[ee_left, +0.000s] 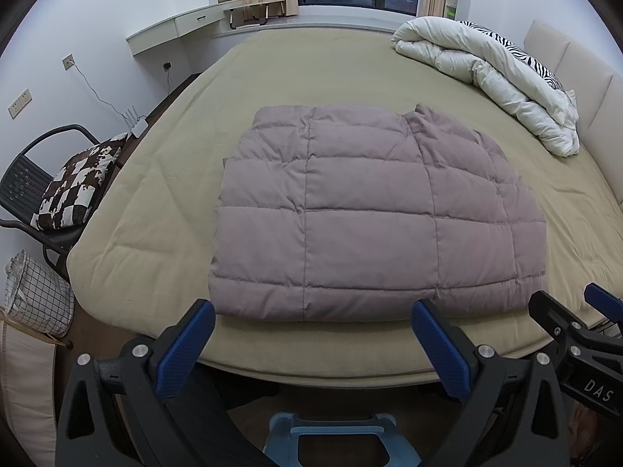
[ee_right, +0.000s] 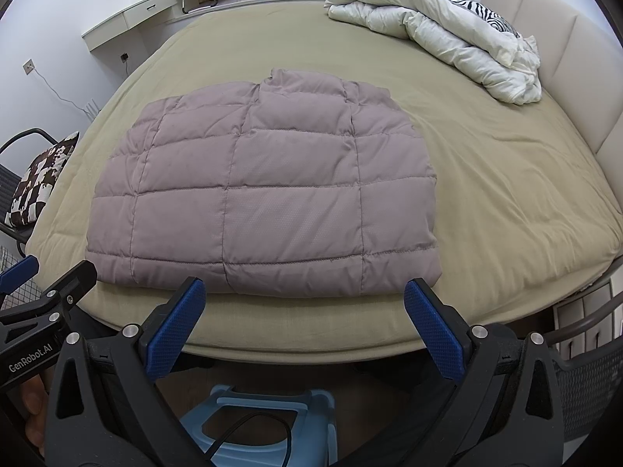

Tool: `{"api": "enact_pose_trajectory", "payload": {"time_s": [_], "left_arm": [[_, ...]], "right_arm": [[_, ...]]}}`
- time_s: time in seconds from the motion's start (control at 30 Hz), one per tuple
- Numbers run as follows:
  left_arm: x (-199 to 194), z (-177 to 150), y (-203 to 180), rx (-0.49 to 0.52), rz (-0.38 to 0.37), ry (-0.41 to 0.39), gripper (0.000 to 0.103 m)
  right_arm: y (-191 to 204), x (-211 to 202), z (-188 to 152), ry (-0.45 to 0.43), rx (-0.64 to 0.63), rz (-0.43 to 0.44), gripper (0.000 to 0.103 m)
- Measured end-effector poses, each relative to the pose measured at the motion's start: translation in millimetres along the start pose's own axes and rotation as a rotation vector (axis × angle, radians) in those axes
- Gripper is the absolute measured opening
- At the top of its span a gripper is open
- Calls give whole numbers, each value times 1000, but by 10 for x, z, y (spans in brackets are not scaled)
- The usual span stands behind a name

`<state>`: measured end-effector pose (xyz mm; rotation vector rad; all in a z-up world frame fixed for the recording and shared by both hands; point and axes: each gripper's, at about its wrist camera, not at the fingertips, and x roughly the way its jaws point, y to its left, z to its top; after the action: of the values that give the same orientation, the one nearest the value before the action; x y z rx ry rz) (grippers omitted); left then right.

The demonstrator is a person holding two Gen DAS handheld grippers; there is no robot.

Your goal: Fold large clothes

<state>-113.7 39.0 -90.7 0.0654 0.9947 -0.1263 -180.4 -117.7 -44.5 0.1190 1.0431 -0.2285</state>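
Note:
A mauve quilted puffer garment (ee_left: 373, 210) (ee_right: 264, 194) lies folded into a flat rectangle on the khaki bed (ee_left: 163, 210) (ee_right: 486, 194), its near hem close to the bed's front edge. My left gripper (ee_left: 313, 311) hovers open just short of that hem, with nothing between its blue pads. My right gripper (ee_right: 304, 290) is open too, level with the hem's right half and holding nothing. In the left wrist view the right gripper (ee_left: 572, 299) shows at the lower right; in the right wrist view the left gripper (ee_right: 54, 272) shows at the lower left.
A white duvet (ee_left: 490, 74) (ee_right: 440, 27) with a zebra-print pillow is bunched at the far right by the padded headboard (ee_right: 545, 39). A chair with a checkered cushion (ee_left: 78, 183) and a grid-pattern basket (ee_left: 35, 292) stand left of the bed. A blue stool (ee_right: 268, 424) sits below the grippers.

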Motion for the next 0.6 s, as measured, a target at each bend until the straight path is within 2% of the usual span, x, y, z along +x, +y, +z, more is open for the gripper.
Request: {"api": "enact_pose_trajectory", "payload": {"time_s": [0.6], "left_arm": [[3,-17,-16,0,-2,1,103]], "right_arm": [[9,3,12,3,-4,-2,103]]}}
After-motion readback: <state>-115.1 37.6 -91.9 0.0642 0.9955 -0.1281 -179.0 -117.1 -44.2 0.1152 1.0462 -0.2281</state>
